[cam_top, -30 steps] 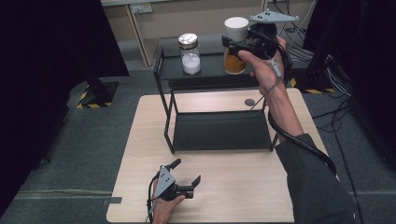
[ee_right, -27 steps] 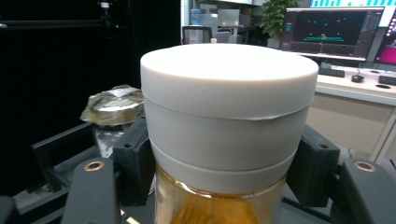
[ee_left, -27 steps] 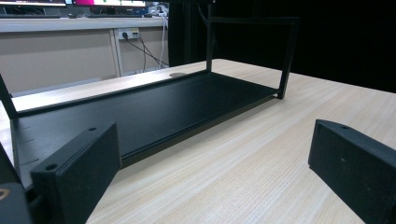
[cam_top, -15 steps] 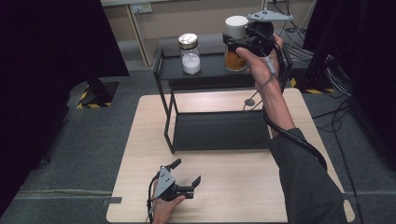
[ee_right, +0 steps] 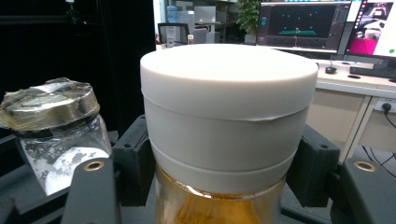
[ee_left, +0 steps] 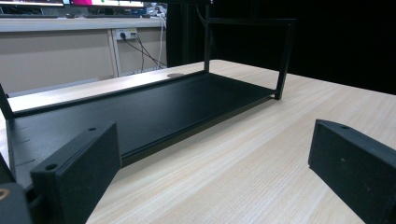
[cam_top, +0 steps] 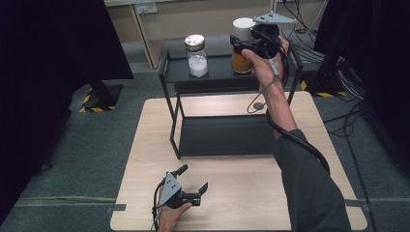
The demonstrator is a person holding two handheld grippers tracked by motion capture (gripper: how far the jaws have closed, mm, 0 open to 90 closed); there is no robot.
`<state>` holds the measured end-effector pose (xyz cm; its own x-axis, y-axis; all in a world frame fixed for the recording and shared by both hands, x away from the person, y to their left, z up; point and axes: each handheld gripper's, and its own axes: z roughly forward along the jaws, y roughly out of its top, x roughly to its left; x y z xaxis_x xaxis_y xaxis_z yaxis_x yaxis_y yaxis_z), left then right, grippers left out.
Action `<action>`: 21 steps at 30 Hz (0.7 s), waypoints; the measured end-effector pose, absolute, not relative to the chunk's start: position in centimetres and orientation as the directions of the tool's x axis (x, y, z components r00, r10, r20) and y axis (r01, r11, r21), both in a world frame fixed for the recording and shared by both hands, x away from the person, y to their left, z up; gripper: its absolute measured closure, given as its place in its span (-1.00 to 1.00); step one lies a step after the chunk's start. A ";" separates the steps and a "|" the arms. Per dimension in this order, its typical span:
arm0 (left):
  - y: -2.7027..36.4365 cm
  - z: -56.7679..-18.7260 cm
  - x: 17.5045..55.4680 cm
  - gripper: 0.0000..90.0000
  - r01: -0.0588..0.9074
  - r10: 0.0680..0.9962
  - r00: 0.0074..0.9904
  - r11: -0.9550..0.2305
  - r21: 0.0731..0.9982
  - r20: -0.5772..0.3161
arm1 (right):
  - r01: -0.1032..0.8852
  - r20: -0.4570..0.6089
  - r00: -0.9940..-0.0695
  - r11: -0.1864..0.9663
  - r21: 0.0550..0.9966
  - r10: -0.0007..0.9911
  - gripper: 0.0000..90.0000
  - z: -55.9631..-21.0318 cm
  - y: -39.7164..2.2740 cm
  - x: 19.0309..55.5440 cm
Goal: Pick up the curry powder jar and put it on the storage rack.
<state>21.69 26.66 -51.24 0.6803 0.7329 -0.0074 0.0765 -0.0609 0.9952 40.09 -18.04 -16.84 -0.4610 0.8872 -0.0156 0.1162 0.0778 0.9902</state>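
Observation:
A glass jar of amber stuff (cam_top: 240,62) with a white lid (ee_right: 229,74) is held at the right end of the black rack's top shelf (cam_top: 217,72). My right gripper (cam_top: 242,48) is shut on it, one pad on each side just below the lid (ee_right: 224,163). Whether the jar's base touches the shelf I cannot tell. To its left on the same shelf stands a jar of white powder (cam_top: 197,57) (ee_right: 56,135) with a foil-covered lid. My left gripper (cam_top: 193,178) (ee_left: 219,158) rests at the table's front, open, with nothing between its jaws, pointing at the rack's lower shelf (ee_left: 140,112).
The rack's lower shelf (cam_top: 225,135) sits on the wooden table (cam_top: 241,193). A small round disc (cam_top: 259,104) lies on the table behind the rack. My right gripper's cable hangs along the forearm. Dark screens flank the table; desks with monitors stand behind.
My right gripper has carried the amber jar slightly lower and a little across over the top shelf. The left gripper has stayed put.

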 end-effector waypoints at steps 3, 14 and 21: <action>26.6 -51.2 21.7 -0.96 0.077 0.733 0.680 -0.062 0.995 -0.007 | 0.118 -0.012 -0.460 0.075 0.990 0.888 -0.21 -17.0 -17.9 40.3; 26.7 -51.2 21.7 -0.96 0.077 0.734 0.679 -0.061 0.995 -0.007 | 0.113 -0.014 -0.455 0.073 0.991 0.890 -0.22 -17.6 -17.7 40.4; 26.6 -51.2 21.7 -0.96 0.078 0.734 0.679 -0.063 0.995 -0.007 | 0.118 -0.003 -0.468 0.066 0.991 0.884 -0.45 -17.6 -17.9 40.4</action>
